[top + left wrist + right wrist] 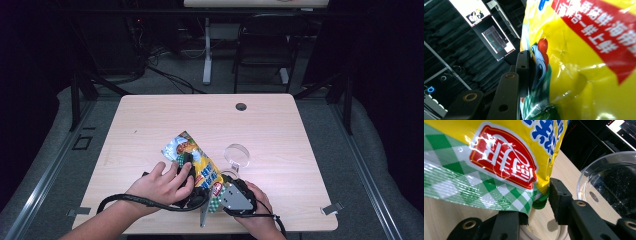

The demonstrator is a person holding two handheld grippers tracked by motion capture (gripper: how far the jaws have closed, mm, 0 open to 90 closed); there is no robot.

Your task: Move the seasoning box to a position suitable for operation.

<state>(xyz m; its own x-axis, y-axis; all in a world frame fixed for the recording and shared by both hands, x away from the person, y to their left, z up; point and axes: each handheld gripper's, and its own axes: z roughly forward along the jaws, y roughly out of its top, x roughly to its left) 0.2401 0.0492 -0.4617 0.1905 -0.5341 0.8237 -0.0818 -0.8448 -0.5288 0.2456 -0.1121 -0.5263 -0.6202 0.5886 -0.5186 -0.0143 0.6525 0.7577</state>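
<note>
One counter (150, 120) holds one snack bag (197, 160) and one clear bowl (236, 154) just beside it. The left tool (186, 165) grips the bag's middle. The right tool (220, 192) pinches its checked bottom edge. The right gripper view shows a red logo; the left gripper view shows a rooster.

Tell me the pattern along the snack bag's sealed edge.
Green-and-white check on the snack bag, best in the right gripper view.

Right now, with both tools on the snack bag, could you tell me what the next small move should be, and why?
Probably pull the tools apart to tear the snack bag open: the left tool and right tool pinch neighbouring edges, and the clear bowl waits beside it.
</note>
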